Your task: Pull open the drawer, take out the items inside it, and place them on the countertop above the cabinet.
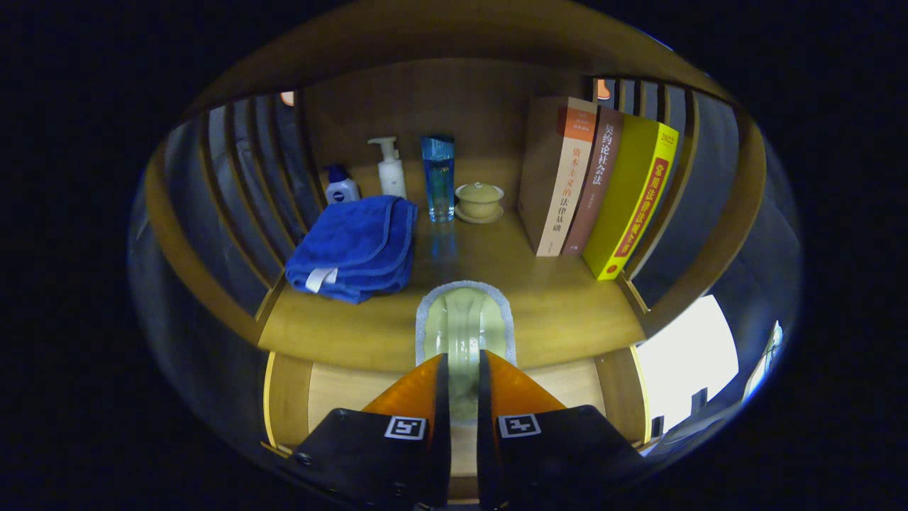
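Drawer [333,397] of pale wood stood pulled open beneath the countertop [560,312], its flat bottom board showing on either side of the fingers. That countertop was a smooth, glossy wooden slab, walled at each side by upright wooden slats and backed by a plain wooden panel.

Three thick books [596,181] stood upright against the right slats, spines outward: tan, brown and bright yellow. Across from them, by the left slats, a folded blue towel [358,245] lay in a soft, plush heap with a white tag at its near edge.

Between the fingers was the item being handled, a pale green slipper-like object [464,323] with a fuzzy grey-white rim, its rounded front end resting on the countertop's near edge. The gripper [462,397], orange-faced with black bodies and square markers, had its jaws narrowed onto the object's rear end, both fingers pressing its sides.

Along the back stood a tall blue translucent bottle [439,177], a white pump bottle [390,170], a small squat dark-blue-capped bottle [342,186], and a rounded cream lidded cup on a saucer [479,201].
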`<state>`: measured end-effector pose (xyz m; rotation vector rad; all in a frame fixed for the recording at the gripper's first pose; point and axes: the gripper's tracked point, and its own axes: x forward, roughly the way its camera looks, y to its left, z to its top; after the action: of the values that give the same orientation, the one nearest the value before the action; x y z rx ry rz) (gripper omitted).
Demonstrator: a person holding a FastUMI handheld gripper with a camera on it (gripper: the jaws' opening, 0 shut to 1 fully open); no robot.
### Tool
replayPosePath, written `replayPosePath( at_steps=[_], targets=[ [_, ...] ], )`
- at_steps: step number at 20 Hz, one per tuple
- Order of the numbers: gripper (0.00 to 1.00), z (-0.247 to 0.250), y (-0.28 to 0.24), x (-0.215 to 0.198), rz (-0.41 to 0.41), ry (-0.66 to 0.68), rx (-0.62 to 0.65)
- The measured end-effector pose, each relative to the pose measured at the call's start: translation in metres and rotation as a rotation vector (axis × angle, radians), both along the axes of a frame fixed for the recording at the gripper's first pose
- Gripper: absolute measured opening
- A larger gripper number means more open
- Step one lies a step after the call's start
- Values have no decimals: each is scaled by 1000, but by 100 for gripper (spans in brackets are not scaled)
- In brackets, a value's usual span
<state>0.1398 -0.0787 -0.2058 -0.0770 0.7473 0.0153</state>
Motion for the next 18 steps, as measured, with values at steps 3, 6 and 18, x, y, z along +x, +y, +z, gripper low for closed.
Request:
replayPosePath(
  at_steps=[3, 6, 18],
  targets=[
    [24, -23, 0, 30, 5, 23, -19],
    [26, -42, 3, 47, -7, 20, -36],
    [99, 58, 12, -15, 73, -316, -111]
  ],
)
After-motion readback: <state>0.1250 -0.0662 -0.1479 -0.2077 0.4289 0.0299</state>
